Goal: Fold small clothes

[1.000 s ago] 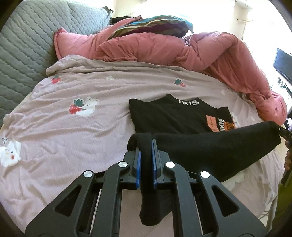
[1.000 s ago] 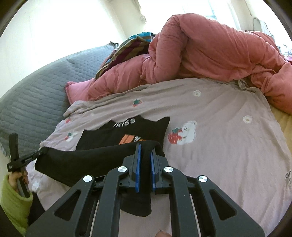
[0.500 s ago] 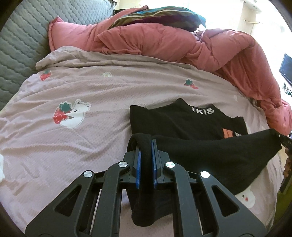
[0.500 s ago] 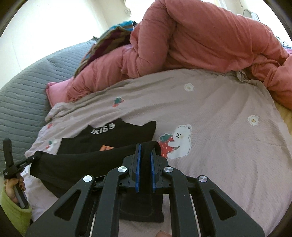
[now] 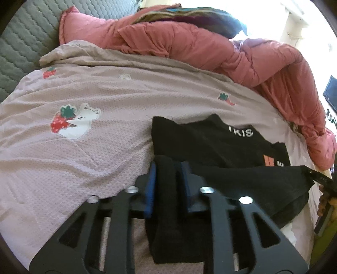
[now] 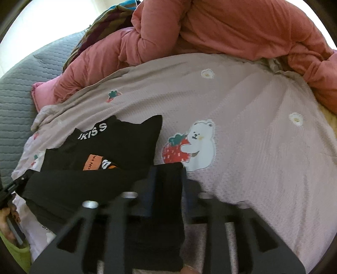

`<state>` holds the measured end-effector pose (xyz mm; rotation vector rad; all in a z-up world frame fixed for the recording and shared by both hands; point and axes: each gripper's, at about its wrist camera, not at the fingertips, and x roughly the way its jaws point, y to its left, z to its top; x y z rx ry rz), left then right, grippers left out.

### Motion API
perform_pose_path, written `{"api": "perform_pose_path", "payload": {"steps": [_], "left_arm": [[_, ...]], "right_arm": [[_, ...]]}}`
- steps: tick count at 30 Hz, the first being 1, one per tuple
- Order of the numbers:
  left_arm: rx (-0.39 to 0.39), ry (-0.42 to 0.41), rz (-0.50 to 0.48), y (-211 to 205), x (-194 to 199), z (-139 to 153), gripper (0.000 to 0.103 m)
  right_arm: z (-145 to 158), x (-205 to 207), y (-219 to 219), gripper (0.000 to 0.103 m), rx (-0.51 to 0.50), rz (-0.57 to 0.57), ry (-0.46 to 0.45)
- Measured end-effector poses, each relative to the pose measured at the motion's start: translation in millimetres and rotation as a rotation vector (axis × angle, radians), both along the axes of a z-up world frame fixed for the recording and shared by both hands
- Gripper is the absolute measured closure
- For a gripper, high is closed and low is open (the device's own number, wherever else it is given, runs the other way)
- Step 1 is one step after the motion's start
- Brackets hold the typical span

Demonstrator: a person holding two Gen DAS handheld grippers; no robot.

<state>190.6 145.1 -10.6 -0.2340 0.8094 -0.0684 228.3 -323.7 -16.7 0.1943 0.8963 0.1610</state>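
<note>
A black T-shirt [image 5: 210,143] with white letters and an orange print lies on the pink bedspread [image 5: 84,147]. Its lower edge is folded up over the body as a black band [image 5: 252,185]. My left gripper [image 5: 167,168] is at the band's left corner. Its jaws are opening, and the cloth lies loosely between the blue pads. My right gripper [image 6: 168,172] is at the other corner of the T-shirt [image 6: 118,143], its jaws also opening with cloth between them. Each view shows the other gripper at its edge, the right [image 5: 320,179] and the left [image 6: 12,185].
A bunched pink duvet [image 5: 210,46] and a striped pillow [image 5: 189,16] lie along the far side of the bed. A grey quilted headboard [image 5: 19,42] stands at the left. The bedspread [image 6: 252,147] has bear and strawberry prints. A green sleeve [image 6: 12,257] shows low at the left.
Both grippers moved forward and down, carrying the shirt's lower edge further over its body and covering more of the print. Both pairs of jaws, shut on the cloth before, have parted.
</note>
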Motion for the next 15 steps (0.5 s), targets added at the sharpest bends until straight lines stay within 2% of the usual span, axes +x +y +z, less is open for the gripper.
{"api": "perform_pose_path", "payload": {"steps": [1, 4, 8, 12, 15], "left_arm": [[0.000, -0.015, 0.011, 2.3, -2.7, 2.9, 0.062], [0.004, -0.058, 0.037, 8.7, -12.4, 13.5, 0.062], [0.038, -0.119, 0.058, 9.5, -29.7, 29.7, 0.062], [0.054, -0.154, 0.023, -3.3, -46.5, 37.4, 0.062], [0.088, -0.158, -0.047, -24.7, -60.5, 34.6, 0.062]], "right_arm": [[3.7, -2.2, -1.5, 0.051, -0.005, -0.004, -0.011], [15.7, -12.2, -4.1, 0.051, -0.016, -0.003, -0.038], [34.6, -37.6, 10.8, 0.051, -0.057, 0.072, -0.099], [42.6, -60.2, 34.3, 0.051, -0.080, 0.169, -0.125], [39.3, -75.1, 61.3, 0.053, -0.090, 0.271, -0.113]]}}
